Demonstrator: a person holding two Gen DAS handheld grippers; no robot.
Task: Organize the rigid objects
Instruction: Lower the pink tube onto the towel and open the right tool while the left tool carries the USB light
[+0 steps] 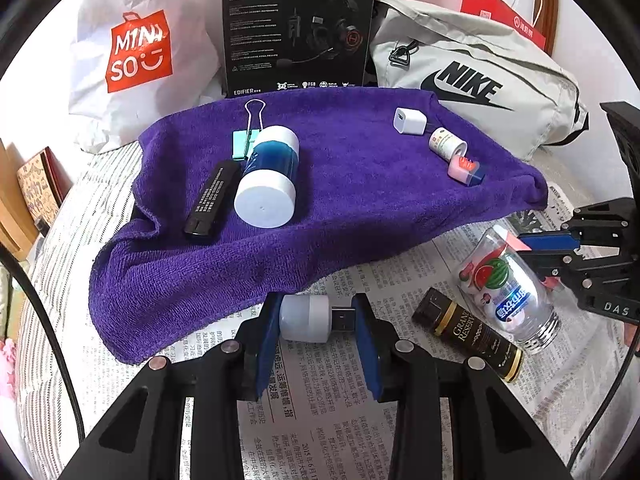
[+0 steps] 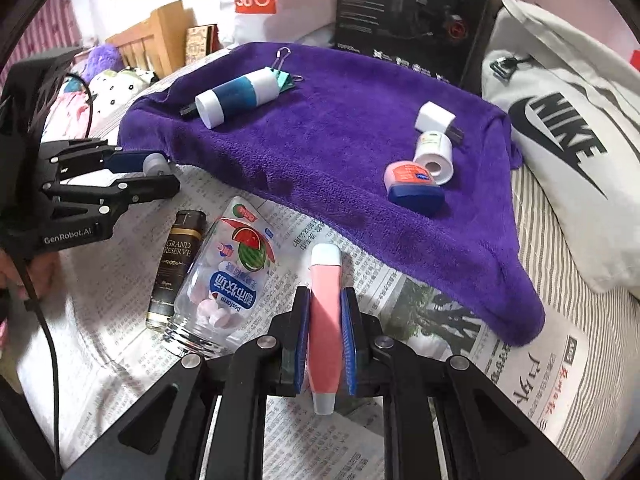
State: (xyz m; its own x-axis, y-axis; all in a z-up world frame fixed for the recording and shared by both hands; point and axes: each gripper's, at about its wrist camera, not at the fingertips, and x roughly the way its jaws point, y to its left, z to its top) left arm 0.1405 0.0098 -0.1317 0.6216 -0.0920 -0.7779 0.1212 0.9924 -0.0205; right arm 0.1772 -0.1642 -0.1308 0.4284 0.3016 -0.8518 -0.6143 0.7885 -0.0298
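1. Our left hand-held gripper [image 1: 316,318] is closed on a small white USB plug light [image 1: 310,318], held crosswise between the pads, its metal plug toward the right pad. It hovers over the newspaper [image 1: 320,400] just short of the purple towel [image 1: 320,208].
2. Ahead of it on the towel's left part lie a black stick [image 1: 210,200], a blue-and-white bottle [image 1: 268,178] and a teal binder clip [image 1: 244,140] — touching or just beside one another.
3. On the towel's right part sit a white charger cube [image 1: 410,120], a small white roll [image 1: 447,143] and a pink jar with a blue cap [image 1: 466,170].
4. Our right hand-held gripper [image 2: 325,340] has clamped narrow on a pink-and-white pen-shaped tube [image 2: 325,320]; its long axis runs along the fingers, pointing toward the towel.
5. Beside it on the newspaper remain a clear candy jar [image 2: 224,276] and a dark "Grand Reserve" tube [image 2: 176,264].
6. We judge both held things go forward onto the towel — the left is nearer the left group, the right nearer the right.
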